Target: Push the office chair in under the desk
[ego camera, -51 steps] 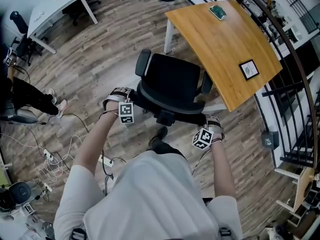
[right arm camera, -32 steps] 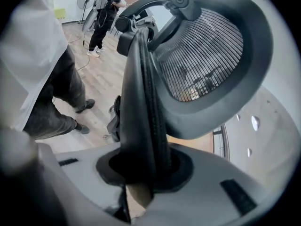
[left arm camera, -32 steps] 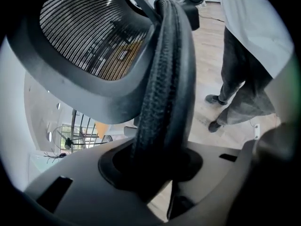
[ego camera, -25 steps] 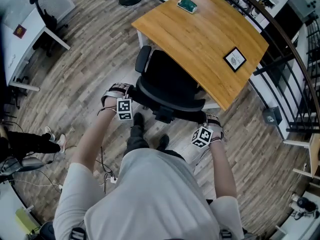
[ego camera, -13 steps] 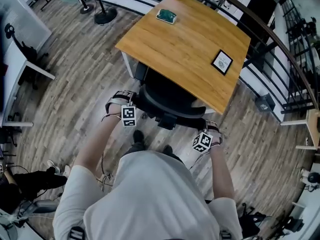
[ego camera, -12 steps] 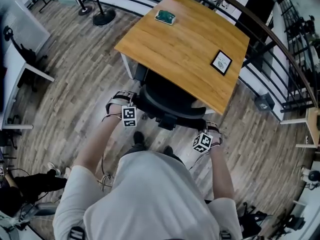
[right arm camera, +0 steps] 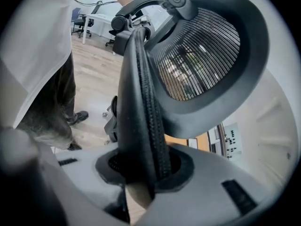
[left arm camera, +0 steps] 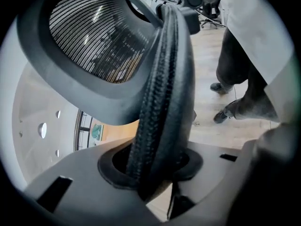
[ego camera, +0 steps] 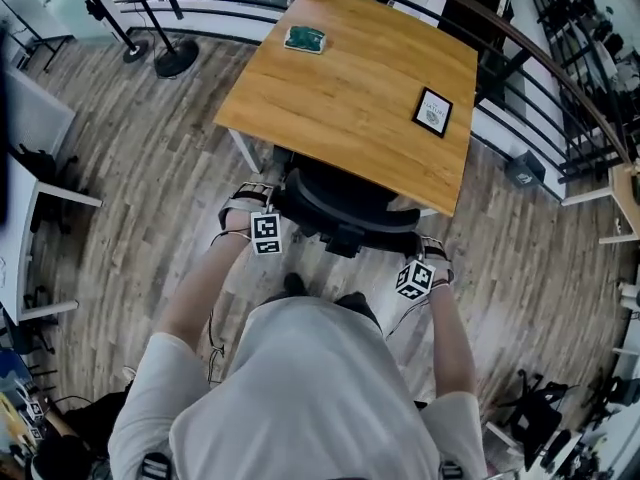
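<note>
One desk stands far; the office chair sits mostly under its near edge. The left gripper pinches the backrest rim at left. The right gripper, jaws opening, holds it at right, probably so the push runs straight.

Lighting: bright, even, diffuse; we record only soft shadows. Head view: sharp, fisheye bending at edges. Gripper views: black vignetted corners, nearby office chair soft-focused, backgrounds washed out.
</note>
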`<state>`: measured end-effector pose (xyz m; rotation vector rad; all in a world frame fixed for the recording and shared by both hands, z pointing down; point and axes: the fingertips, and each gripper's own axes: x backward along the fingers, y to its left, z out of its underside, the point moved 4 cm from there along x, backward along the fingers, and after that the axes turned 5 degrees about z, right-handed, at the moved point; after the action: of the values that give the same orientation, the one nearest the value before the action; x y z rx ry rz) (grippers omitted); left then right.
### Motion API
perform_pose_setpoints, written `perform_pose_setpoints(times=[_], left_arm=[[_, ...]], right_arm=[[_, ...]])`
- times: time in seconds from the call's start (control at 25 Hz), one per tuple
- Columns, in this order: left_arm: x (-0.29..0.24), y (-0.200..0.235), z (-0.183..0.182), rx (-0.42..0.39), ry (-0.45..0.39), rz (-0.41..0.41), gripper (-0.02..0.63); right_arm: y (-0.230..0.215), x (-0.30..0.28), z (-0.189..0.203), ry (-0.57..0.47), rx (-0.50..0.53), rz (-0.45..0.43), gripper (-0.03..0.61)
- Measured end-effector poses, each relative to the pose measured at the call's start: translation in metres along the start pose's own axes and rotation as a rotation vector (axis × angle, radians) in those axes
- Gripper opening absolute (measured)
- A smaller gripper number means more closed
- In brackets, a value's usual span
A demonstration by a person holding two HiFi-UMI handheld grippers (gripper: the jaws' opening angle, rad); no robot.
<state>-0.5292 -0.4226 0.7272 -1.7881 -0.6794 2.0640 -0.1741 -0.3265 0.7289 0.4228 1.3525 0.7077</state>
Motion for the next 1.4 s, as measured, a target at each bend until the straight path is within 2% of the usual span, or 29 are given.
perform_pose_setpoints(times=[0.36,1.04,1.4], left_arm=[[-0.016,0.024,0.003,-0.047,-0.051,0.001,0.13],[-0.037,0.057,0.001,-0.078,-0.049,0.005,0.13],[-0.037,0.056,0.001,-0.092,-0.047,0.021,0.132]], right_arm=[[-0.005,-0.008,-0.007,0.04,-0.046,0.012,0.097],[-0.024,-0.024,-0.007,0.061,-0.07,0.025,0.098],[-0.022,-0.024,-0.006,0.064,-0.06,-0.012,0.097]])
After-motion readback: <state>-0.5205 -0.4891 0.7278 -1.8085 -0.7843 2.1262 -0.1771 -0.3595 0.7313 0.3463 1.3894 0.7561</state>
